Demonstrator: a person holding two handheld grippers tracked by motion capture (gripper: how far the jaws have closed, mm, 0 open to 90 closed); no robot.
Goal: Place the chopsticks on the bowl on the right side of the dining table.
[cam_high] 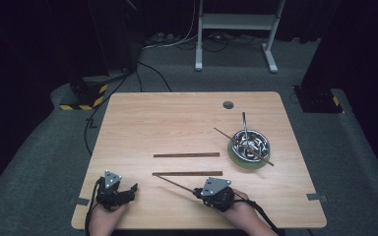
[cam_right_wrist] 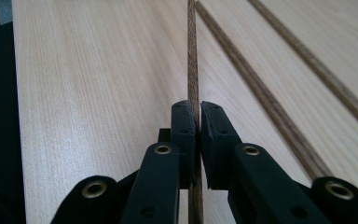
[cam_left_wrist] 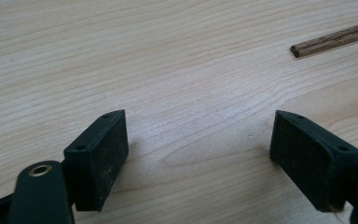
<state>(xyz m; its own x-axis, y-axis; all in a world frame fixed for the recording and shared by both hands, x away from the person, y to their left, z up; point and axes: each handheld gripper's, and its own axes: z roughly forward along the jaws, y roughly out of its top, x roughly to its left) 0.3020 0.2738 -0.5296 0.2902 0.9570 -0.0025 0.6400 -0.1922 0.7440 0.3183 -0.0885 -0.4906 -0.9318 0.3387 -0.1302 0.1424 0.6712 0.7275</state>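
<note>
The right hand-held gripper (cam_right_wrist: 196, 126) pinches a chopstick (cam_high: 174, 184) whose long axis runs straight ahead of its jaws, near two loose chopsticks (cam_high: 187, 164) on the bench (cam_high: 177, 118). The left hand-held gripper (cam_left_wrist: 198, 149) rests spread, empty.

The left gripper (cam_high: 128, 191) rests near-left, jaws spread wide; the right gripper (cam_high: 195, 191) is apparently clamped tight, pointing left.

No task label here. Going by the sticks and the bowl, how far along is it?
If sticks go into the bowl, one of four looks done: one stick rests across it. The right gripper is shut on a second stick. A far stick and a near stick lie on the table; the left gripper is open, empty.
</note>
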